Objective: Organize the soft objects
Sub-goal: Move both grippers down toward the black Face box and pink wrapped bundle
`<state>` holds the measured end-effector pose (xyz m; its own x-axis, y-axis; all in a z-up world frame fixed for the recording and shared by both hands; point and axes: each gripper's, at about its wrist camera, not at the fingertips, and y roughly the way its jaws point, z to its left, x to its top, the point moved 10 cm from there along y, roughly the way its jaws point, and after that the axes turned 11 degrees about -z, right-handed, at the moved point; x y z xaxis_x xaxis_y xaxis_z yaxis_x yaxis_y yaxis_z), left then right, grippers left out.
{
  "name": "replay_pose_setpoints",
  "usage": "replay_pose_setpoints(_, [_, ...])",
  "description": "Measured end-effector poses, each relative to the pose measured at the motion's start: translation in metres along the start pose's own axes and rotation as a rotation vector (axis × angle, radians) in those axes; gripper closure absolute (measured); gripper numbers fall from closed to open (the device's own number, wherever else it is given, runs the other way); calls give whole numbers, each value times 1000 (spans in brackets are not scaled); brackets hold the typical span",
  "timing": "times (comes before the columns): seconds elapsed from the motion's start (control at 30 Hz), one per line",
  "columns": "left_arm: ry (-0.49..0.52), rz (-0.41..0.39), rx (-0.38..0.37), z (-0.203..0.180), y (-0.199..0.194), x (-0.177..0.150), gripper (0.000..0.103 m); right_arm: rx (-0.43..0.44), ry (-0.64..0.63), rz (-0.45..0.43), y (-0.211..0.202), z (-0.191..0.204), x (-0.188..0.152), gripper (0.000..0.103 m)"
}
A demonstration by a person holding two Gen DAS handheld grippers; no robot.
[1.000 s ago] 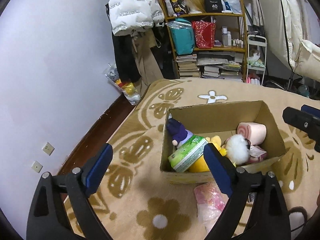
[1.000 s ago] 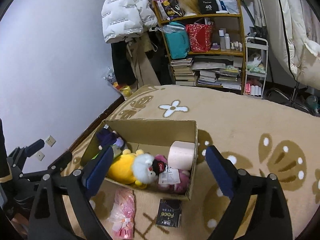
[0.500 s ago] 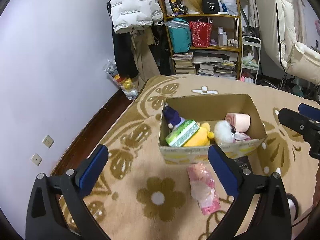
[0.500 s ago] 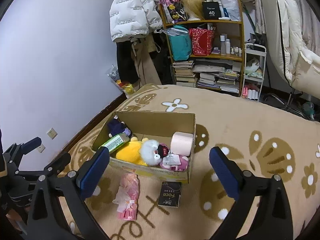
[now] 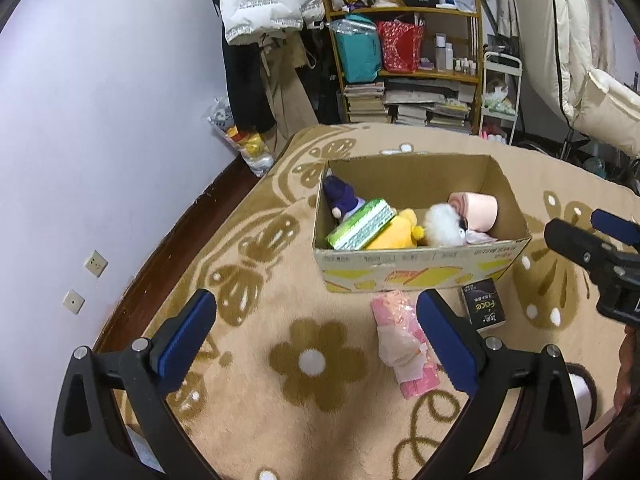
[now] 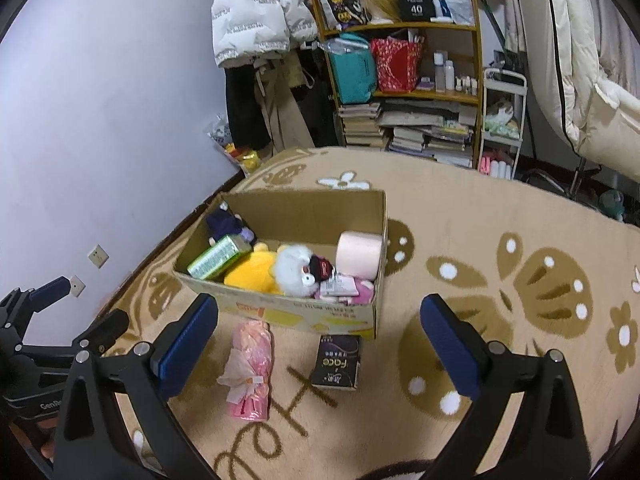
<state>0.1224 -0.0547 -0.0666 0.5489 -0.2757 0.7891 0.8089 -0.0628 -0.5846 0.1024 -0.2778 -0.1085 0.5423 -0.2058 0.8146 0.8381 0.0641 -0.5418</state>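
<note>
Left tool (image 5: 316, 320) and right tool (image 6: 318, 322) are both hovering wide open and empty above the rug (image 6: 460, 220). The cardboard box (image 6: 304, 312) is holding a yellow plush (image 6: 250, 272), white plush (image 6: 294, 270), green tissue pack (image 6: 218, 257) and pink roll (image 6: 358, 254). A pink bundle (image 6: 250, 368), possibly bagged cloth, and a black packet (image 6: 338, 362) are lying just before the box.

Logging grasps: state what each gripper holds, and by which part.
Nothing is held. The left gripper and right gripper are both open and empty above the beige flowered carpet.
</note>
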Motion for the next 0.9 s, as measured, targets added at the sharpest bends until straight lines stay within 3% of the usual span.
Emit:
replay_pose_setpoints(0.73, [-21,207,-35,-22,67,-63,3,-14,-26,213,69,-17,-75,0])
replay_pose_setpoints(0.9, [-26,221,-37,-22,75,-67,3,-20,-18,253,79,-21,-85,0])
